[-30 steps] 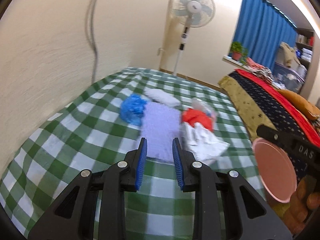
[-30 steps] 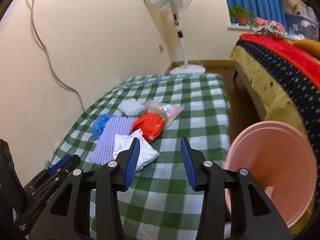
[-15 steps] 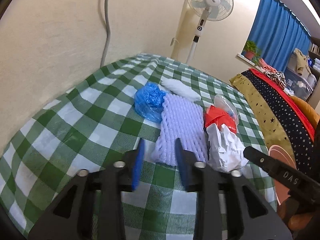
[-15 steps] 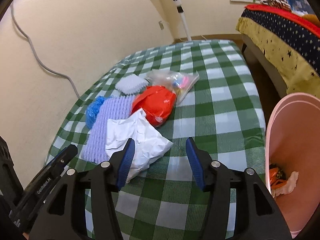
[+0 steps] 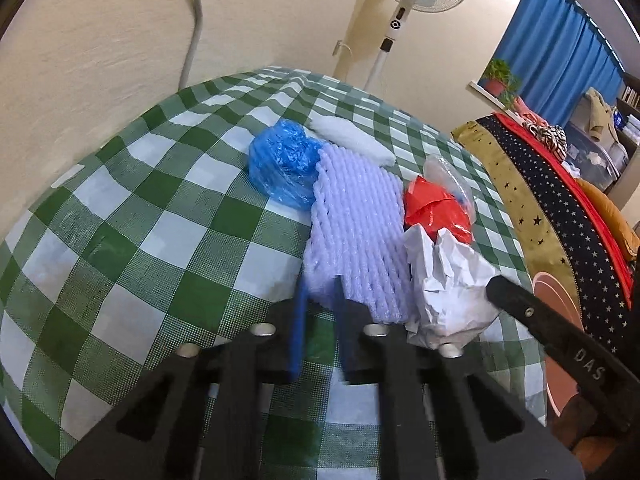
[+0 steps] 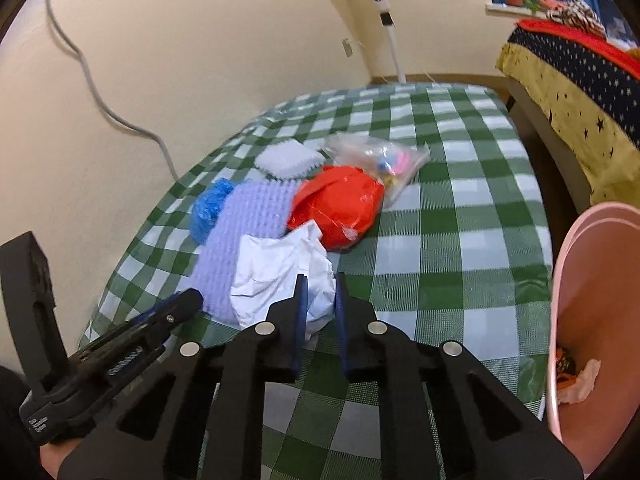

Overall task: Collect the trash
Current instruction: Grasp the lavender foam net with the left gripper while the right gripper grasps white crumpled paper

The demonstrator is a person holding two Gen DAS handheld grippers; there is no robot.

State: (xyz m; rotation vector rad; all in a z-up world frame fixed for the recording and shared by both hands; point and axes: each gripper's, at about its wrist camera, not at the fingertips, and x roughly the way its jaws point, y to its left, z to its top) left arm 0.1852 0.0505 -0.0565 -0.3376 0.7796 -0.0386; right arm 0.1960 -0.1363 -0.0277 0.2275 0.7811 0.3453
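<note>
On the green-checked tablecloth [image 5: 132, 216], the near edge of the lilac foam net [image 5: 356, 220] is pinched by the left gripper [image 5: 320, 300]. Crumpled white paper [image 6: 280, 272] (right of the net) is clamped by the right gripper [image 6: 319, 294].

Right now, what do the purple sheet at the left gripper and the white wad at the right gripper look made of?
Purple sheet: probably soft foam netting, matte, with a ribbed, woven-mesh texture. White wad: seemingly crumpled paper, matte, with sharp creases and stiff folds; thin plastic can't be ruled out.
</note>
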